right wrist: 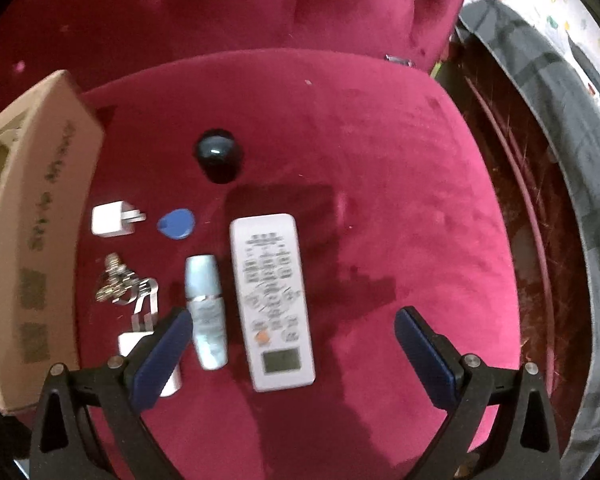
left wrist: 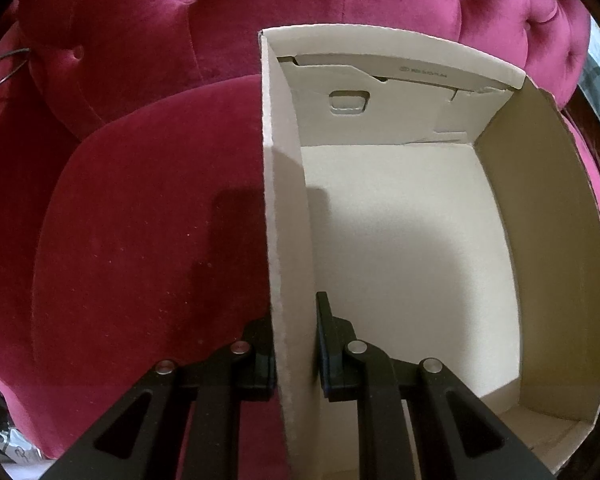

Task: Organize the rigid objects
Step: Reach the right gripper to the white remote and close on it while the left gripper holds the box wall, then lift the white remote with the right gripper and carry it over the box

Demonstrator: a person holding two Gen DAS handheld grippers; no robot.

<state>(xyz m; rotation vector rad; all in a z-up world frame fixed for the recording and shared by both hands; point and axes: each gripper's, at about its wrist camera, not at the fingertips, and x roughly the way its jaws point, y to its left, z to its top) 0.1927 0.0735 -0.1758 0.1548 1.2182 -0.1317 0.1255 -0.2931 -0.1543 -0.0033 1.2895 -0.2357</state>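
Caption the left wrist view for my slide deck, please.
Left gripper clamps the side wall of an empty cardboard box on a red velvet seat.

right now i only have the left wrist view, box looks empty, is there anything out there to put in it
Observer: Yes. A white remote control lies on the red seat cushion, beside a pale blue bottle.
Operator: anything smaller
Observer: A white plug adapter, a blue pick-shaped tag and a bunch of keys.
Operator: is the right gripper holding something
Observer: No, the right gripper is open above the remote control.
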